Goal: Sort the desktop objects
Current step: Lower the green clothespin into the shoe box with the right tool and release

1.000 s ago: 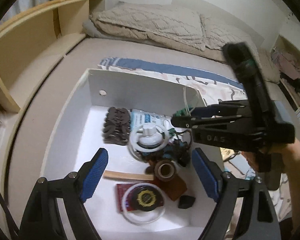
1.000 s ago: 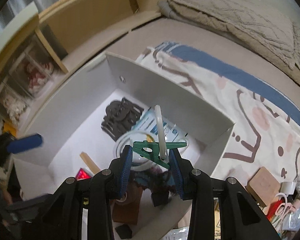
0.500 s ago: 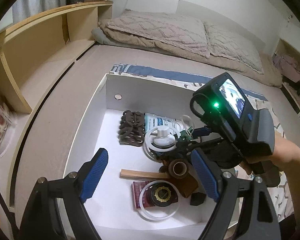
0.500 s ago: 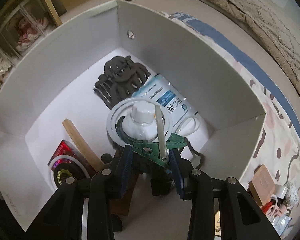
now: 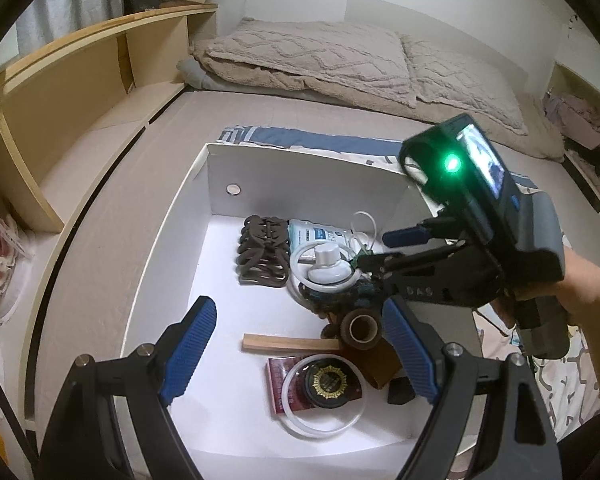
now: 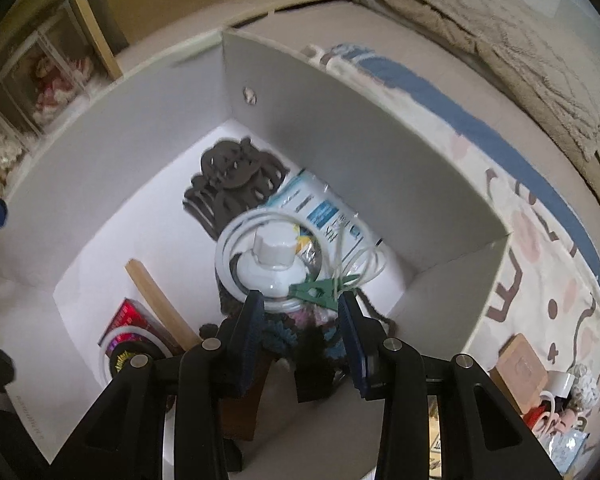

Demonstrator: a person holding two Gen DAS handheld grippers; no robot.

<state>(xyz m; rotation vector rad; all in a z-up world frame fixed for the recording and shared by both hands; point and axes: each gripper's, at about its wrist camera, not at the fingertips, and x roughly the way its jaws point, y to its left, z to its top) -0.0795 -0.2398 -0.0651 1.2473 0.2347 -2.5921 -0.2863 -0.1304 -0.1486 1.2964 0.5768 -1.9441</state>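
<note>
Right wrist view: the right gripper (image 6: 302,322), lowered into the white box (image 6: 340,128) over the past second, has let go of the green clothespin (image 6: 320,289), which now lies just beyond its half-open jaws. The left gripper (image 5: 296,356) hovers wide open, empty.

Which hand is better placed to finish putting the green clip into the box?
Right. Its tool is down inside the box with the clip at its fingertips, over the white bottle. The left tool hovers open and empty, farther back.
</note>
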